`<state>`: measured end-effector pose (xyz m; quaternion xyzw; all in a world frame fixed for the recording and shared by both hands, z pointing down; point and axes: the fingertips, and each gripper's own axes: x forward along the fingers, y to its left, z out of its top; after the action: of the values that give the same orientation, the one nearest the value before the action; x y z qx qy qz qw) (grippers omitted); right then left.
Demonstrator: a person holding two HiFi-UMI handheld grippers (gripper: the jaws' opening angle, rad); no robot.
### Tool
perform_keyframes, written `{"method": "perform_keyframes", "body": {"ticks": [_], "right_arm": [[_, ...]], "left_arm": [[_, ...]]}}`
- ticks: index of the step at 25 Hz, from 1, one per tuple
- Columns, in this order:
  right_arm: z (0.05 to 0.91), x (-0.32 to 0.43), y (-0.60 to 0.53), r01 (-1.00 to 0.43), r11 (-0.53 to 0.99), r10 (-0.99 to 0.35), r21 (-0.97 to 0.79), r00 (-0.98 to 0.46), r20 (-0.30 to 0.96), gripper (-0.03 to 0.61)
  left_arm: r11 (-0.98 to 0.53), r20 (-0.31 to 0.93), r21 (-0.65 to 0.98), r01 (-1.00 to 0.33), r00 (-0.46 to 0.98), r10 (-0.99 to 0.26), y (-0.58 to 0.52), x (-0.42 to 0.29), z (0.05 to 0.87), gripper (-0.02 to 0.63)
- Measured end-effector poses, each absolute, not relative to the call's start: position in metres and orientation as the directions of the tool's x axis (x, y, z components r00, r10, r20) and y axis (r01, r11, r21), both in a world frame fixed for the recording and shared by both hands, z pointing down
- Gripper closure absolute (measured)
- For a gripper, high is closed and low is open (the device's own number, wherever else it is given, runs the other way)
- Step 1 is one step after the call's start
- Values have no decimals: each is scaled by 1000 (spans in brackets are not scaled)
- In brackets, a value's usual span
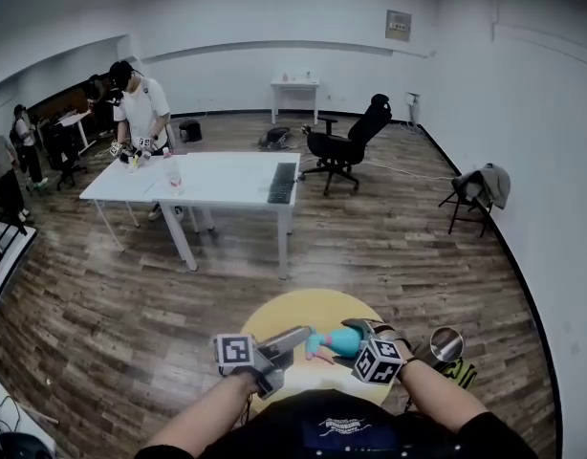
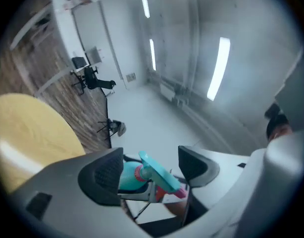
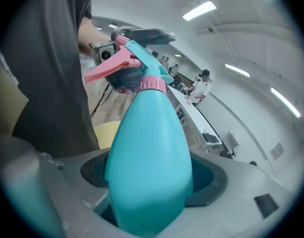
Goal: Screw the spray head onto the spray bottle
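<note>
My right gripper is shut on the body of a teal spray bottle, holding it above the round yellow table. The bottle's neck points toward my left gripper. A teal spray head with a pink collar and a pink trigger sits on the neck. My left gripper faces it, roughly level, with its jaws apart. In the left gripper view the spray head shows in the gap between the pads, and neither pad presses on it.
A white table stands across the wooden floor, with a person working at it and other people at the far left. A black office chair and a folding chair with a coat stand to the right. A round shiny object lies beside my right arm.
</note>
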<state>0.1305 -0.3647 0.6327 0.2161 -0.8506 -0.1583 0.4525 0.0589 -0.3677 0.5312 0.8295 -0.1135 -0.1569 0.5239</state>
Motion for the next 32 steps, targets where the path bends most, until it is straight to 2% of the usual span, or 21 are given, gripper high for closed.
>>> {"method": "perform_keyframes", "body": {"ticks": [2,5,8,11,12,13,15,19,21,23,24,26,27,28,30,32], "right_arm": [[641,149,-364,-284,858,-514,428,-490,704,160],[651,165,-366,-272,846,-533,458,-439,723,160],[645,154,-369,-189,830,-552,525,-414,723,160],[634,124,-372,-38,774,-590,632,-405,698,160],[632,119,-374,28,736,-616,676,-387,686,160],[631,118,-377,85,694,-645,715,-366,670,156],[633,122,-378,119,655,-674,746,-355,648,156],[636,132,-378,120,653,-684,748,-330,650,158],[642,135,-376,109,697,-644,709,-340,685,160],[642,127,-365,44,770,-570,636,-400,718,160],[641,123,-359,-9,812,-527,584,-440,727,160],[646,126,-352,-150,879,-459,452,-523,718,160],[651,133,-351,-223,900,-433,375,-563,704,160],[656,142,-351,-284,910,-415,302,-596,688,160],[664,161,-351,-360,909,-403,212,-620,674,160],[671,174,-354,-372,903,-411,217,-595,691,160]], "left_arm": [[-354,-237,933,73,862,-447,-376,17,533,250],[-339,-193,941,20,852,-487,-380,-21,552,250],[-378,-56,920,-102,921,-385,-372,8,565,252],[-501,103,844,-191,975,-198,-350,77,572,250],[-590,189,770,-244,970,-154,-344,95,577,298],[-684,291,664,-302,947,-137,-339,106,583,393],[-801,431,490,-345,894,-121,-333,113,593,405],[-861,512,387,-329,854,-96,-330,116,596,405],[-837,488,424,-345,866,-110,-334,117,594,405],[-760,394,550,-347,910,-130,-339,114,588,394],[-703,297,643,-304,945,-137,-340,111,579,384],[-558,27,822,-116,986,-166,-341,94,551,267],[-480,-99,877,-14,972,-211,-344,79,540,233],[-419,-188,906,59,943,-273,-350,59,534,230],[-358,-249,928,100,883,-397,-363,16,539,230],[-326,-214,944,57,858,-468,-369,-15,558,230]]}}
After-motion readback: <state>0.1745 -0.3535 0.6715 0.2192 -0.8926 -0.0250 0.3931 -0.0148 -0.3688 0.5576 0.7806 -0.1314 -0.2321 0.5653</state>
